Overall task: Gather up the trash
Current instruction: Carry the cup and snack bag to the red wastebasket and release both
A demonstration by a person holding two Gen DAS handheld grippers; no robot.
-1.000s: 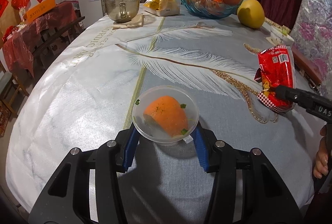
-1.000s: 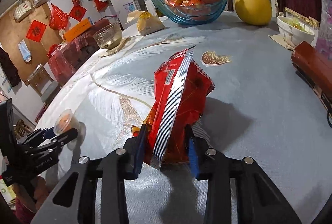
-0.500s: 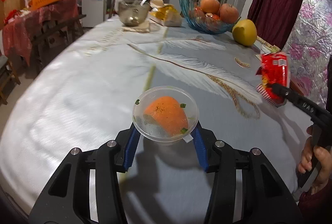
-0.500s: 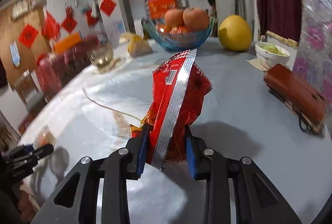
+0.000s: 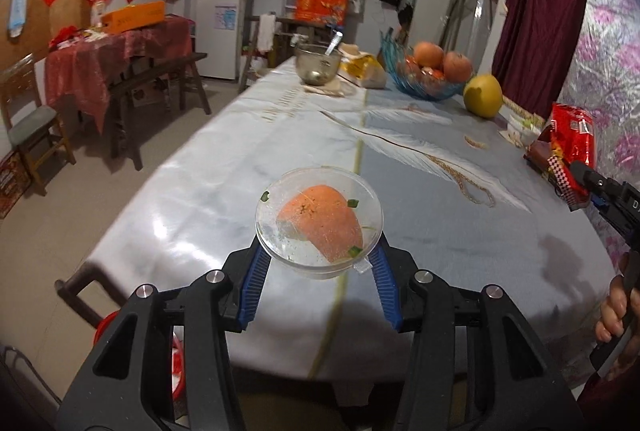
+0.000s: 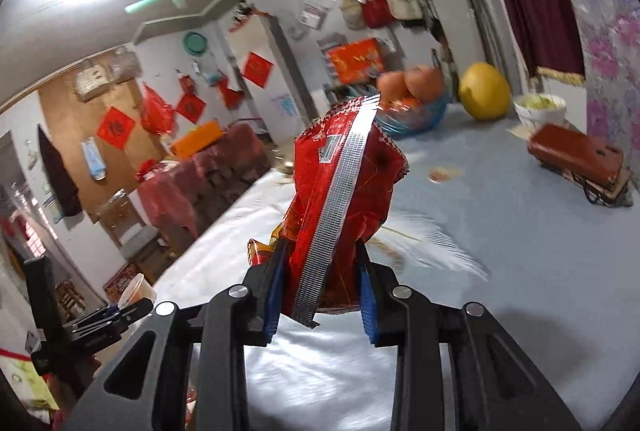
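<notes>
My left gripper (image 5: 318, 271) is shut on a clear plastic cup (image 5: 318, 223) with an orange peel inside, held above the near end of the table (image 5: 240, 159). My right gripper (image 6: 320, 291) is shut on a crumpled red snack bag (image 6: 344, 199) with a silver seam, lifted above the table (image 6: 500, 231). The bag (image 5: 572, 151) and right gripper also show at the right edge of the left wrist view. The left gripper with the cup (image 6: 136, 291) shows at the lower left of the right wrist view.
At the table's far end are a blue glass fruit bowl (image 5: 428, 79), a yellow pomelo (image 5: 482, 95), a glass bowl with a spoon (image 5: 318, 65) and a yellow bag (image 5: 364, 69). A brown case (image 6: 576, 155) and a small white bowl (image 6: 540, 109) lie right. A red bin rim (image 5: 104, 331) shows below the table edge.
Both grippers have risen and pulled back toward the near end of the table, each carrying its item; the cup and the bag are now well above the tablecloth.
</notes>
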